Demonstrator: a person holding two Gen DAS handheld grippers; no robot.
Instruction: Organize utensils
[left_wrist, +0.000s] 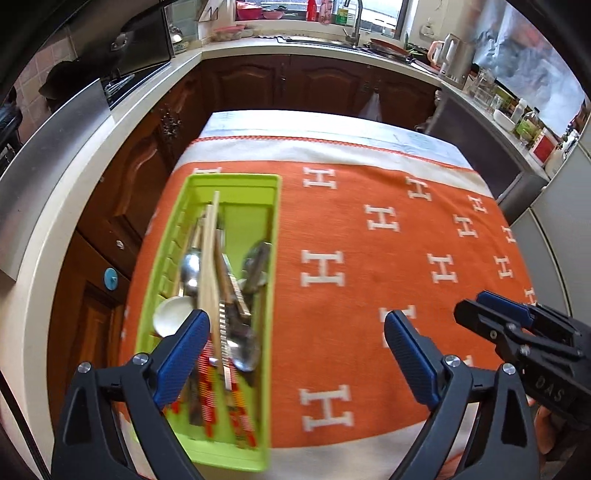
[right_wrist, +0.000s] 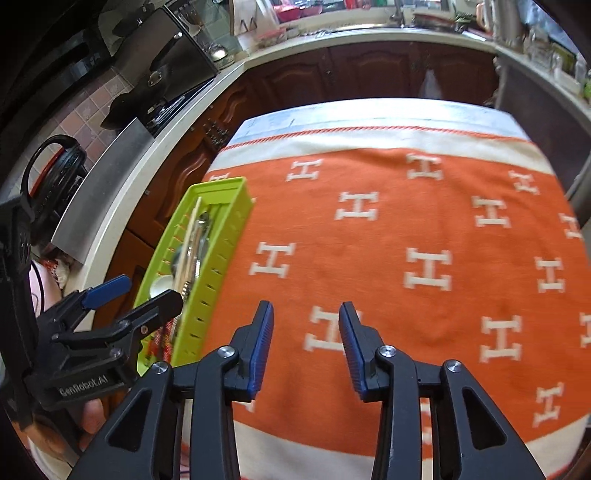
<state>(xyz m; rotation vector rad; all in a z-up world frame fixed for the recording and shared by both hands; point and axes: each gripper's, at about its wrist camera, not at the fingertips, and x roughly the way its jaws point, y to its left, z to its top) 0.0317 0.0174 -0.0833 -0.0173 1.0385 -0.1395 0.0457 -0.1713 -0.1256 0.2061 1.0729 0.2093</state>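
A lime-green utensil tray (left_wrist: 271, 236) sits on the left part of an orange cloth (left_wrist: 369, 229) patterned with white H letters, which covers a table in a kitchen. In the left wrist view the tray fills the lower left of the frame and holds a jumble of cutlery — metal spoons (left_wrist: 190, 267), wooden chopsticks (left_wrist: 208, 254), a small white spoon (left_wrist: 171, 314) and several pieces with red-and-yellow checked handles (left_wrist: 207, 391).

The left gripper (left_wrist: 295, 354) stands with its jaws spread wide: one blue pad hangs over the tray's near end, the other over bare cloth, and nothing is clamped between them. The right gripper (right_wrist: 306, 347) appears at the lower centre of its own view, jaws partly apart over the cloth with only the H pattern between them — it holds nothing. It lies to the right of the tray, apart from it. Dark wooden cabinets (left_wrist: 317, 85) and a pale countertop (left_wrist: 236, 46) run along the top of both views.
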